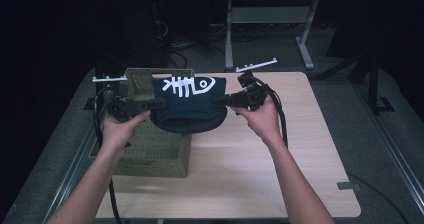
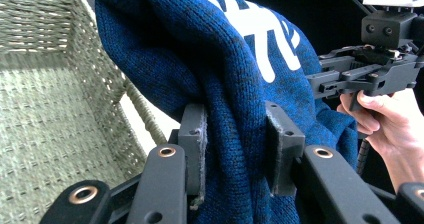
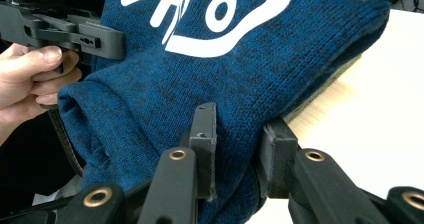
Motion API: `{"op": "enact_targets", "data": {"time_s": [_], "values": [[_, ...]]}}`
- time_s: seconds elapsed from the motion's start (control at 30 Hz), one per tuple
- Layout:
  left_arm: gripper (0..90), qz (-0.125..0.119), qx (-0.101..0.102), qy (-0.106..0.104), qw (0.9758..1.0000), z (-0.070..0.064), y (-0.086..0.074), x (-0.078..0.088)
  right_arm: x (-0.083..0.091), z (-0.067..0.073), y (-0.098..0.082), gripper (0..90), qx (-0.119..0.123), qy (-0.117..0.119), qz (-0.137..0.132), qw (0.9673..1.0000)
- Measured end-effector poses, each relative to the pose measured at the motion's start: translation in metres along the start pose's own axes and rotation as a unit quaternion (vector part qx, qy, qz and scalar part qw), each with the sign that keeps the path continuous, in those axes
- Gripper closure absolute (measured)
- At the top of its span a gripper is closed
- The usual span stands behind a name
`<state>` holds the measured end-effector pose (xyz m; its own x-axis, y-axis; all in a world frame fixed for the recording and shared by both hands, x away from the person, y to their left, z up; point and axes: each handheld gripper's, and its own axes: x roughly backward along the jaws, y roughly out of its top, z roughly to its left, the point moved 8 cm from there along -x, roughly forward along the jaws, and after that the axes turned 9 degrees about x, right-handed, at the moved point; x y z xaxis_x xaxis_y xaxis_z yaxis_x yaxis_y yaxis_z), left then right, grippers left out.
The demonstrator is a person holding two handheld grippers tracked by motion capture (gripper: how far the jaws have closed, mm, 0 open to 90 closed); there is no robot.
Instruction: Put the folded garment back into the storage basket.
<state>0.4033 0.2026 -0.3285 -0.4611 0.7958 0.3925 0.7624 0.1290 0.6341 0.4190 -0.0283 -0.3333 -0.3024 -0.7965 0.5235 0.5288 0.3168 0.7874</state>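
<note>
Blue knit hat [image 1: 189, 106]: hanging stretched, long axis level, just beside and partly above green woven basket [image 1: 150, 149]. Left gripper [image 1: 150, 104], nearer basket, clamping left edge; right gripper [image 1: 224, 101] clamping right edge, away from basket.

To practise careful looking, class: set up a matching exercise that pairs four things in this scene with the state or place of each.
Column one:
1. blue knitted garment
2. woven basket
3. left gripper
4. table

Column two:
A. pale wood, with the basket standing on its left part
B. greenish, open-topped
C. held up in the air between both grippers, white fish-skeleton print showing
D. jaws clamped on a fold of blue knit

Pairs: 1-C, 2-B, 3-D, 4-A. The right gripper grips the garment's other side.
</note>
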Motion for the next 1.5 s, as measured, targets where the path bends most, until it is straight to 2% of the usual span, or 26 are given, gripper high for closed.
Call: {"op": "enact_targets", "data": {"time_s": [0.37, 0.9, 1.5], "values": [[66.8, -0.008, 0.009, 0.009, 0.9999, 0.012, 0.002, 0.016, -0.018, 0.007, 0.008, 72.2, 0.007, 0.006, 0.004, 1.0], [66.9, -0.015, 0.022, 0.023, 0.9994, 0.029, -0.002, 0.033, -0.043, 0.016, 0.011, 72.2, 0.011, 0.016, 0.014, 0.9997], [66.9, -0.036, 0.048, 0.048, 0.9971, 0.056, -0.004, 0.058, -0.077, 0.031, 0.019, 72.0, 0.014, 0.03, 0.018, 0.9993]]}}
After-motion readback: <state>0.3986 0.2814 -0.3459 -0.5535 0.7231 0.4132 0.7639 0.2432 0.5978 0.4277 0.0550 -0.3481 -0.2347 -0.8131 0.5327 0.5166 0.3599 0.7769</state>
